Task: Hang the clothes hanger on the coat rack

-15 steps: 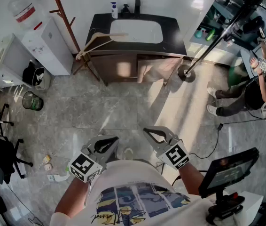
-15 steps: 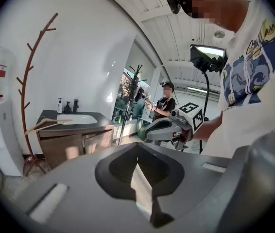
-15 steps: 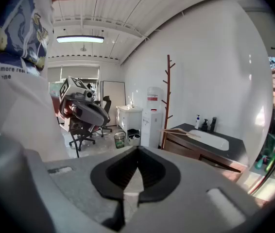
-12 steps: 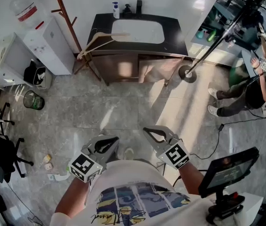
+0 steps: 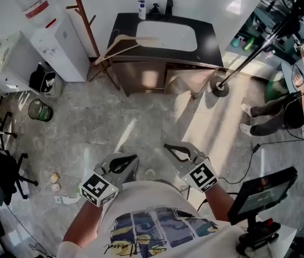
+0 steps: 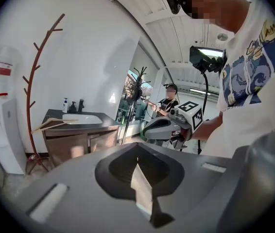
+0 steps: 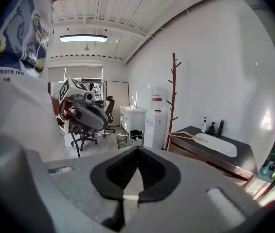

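1. While we stand back on the tiled floor (image 5: 141,117), the clothes hanger (image 5: 124,43) lies on the left corner of the dark vanity top (image 5: 208,46). It sits beside the sink basin (image 5: 168,36), with one end poking past the edge toward the coat rack (image 5: 86,21), which stands just left of the vanity.
2. We hold the left gripper (image 5: 124,163) and the right gripper (image 5: 176,152) low in front of our body, well apart from the hanger. In each gripper view the jaws are pressed together with nothing between them.
3. We judge the task to be at its very start: this is the approach, and the hanger is not yet picked up.
4. Next we need to walk up to the vanity, spread one gripper's jaws and close them on a wooden arm of the hanger. We cannot make out its hook from here.
5. From there, the hook would have to come down over one of the rack's upward-slanting branches.
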A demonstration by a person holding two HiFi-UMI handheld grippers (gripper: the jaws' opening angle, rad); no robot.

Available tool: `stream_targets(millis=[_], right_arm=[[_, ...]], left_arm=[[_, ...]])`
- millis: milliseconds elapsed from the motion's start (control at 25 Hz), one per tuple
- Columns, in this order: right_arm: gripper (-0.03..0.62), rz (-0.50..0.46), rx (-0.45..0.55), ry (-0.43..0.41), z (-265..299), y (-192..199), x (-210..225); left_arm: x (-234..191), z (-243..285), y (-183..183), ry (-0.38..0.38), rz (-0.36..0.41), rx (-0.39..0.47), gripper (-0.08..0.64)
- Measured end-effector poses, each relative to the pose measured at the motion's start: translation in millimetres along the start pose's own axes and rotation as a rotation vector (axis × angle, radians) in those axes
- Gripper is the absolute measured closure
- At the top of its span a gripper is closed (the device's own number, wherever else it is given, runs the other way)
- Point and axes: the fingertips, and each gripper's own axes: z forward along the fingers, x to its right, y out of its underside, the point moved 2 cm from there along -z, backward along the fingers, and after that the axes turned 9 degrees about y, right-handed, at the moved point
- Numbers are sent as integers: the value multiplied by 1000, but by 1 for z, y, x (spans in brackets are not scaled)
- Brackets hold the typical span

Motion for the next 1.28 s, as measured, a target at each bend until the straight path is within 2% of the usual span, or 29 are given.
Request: stream_targets(millis=[240, 440, 600, 800, 1080, 1280], right_arm=[[589, -17, 9, 5, 51, -31, 2], [531, -16, 0, 29, 96, -62, -3], [525, -19, 5, 48, 134, -79, -8], [523, -25, -7, 29, 169, -88, -6], [523, -22, -16, 0, 223, -96, 62], [523, -34, 8, -46, 266, -111, 121]], left_arm=[[-47, -21, -11, 21, -10, 14, 557], [-91, -54, -25, 50, -36, 23, 557], [-132, -75, -25, 47, -16, 7, 534], [-188, -87, -22, -11, -65, 24, 522], [-288, -65, -43, -128, -103, 15, 492], [-366, -46, -52, -230, -168, -1, 482]])
